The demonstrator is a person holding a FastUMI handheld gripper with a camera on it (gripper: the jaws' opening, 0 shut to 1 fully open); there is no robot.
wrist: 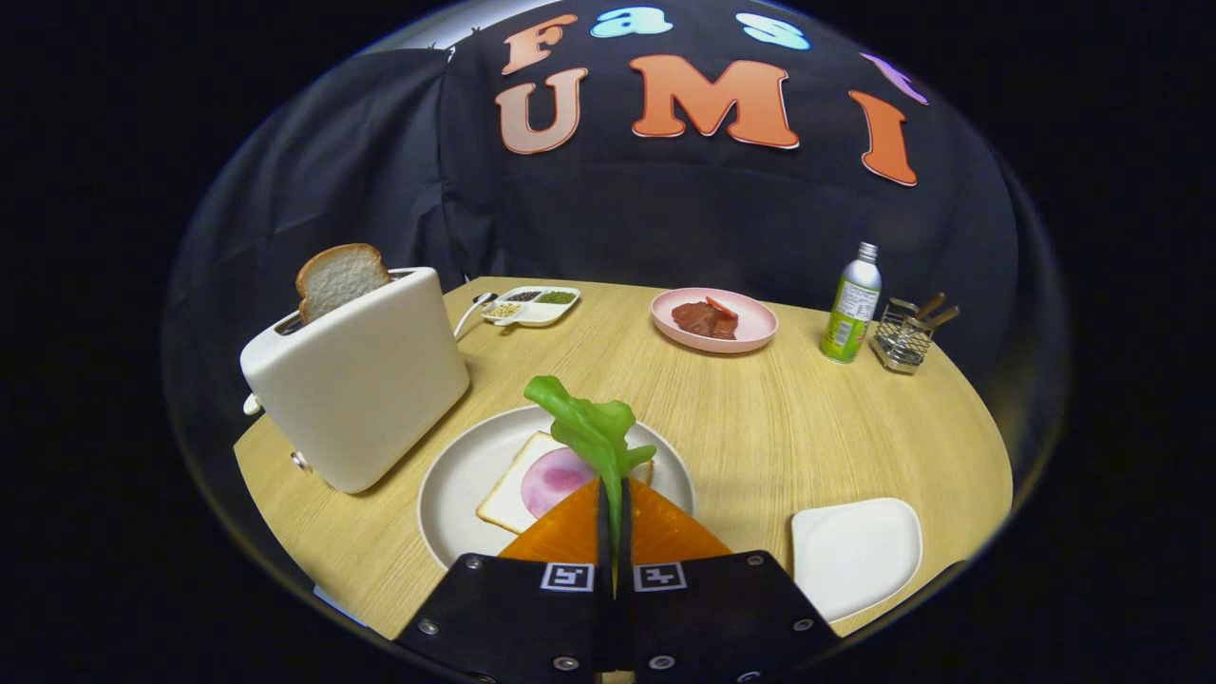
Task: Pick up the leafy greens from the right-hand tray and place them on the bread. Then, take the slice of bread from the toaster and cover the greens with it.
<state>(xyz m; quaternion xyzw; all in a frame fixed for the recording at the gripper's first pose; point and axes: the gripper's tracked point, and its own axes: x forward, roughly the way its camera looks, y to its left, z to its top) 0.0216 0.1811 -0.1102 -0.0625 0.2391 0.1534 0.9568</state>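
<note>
Greens (591, 429) stand up from between the two orange fingers (560, 532) of the gripper (613, 494), which are clenched on the stem end with almost no gap between them, so the leaf pokes forward and upward past the tips. It hangs over the plate (456, 475), just above the bread (518, 484) with its pink slice of ham (551, 480). The leaf looks very light, thin and floppy, likely to sag or cling to a finger on release, so a low drop right over the ham seems wise; the stem is the firmest place to hold it, as now. To the left stands the toaster (356, 380), a second slice (339, 278) sticking out of its slot. That slice is probably stiff but crumbly, best pinched by its exposed top edge across the thin faces. The right-hand tray (855, 556) lies bare beside the plate.
</note>
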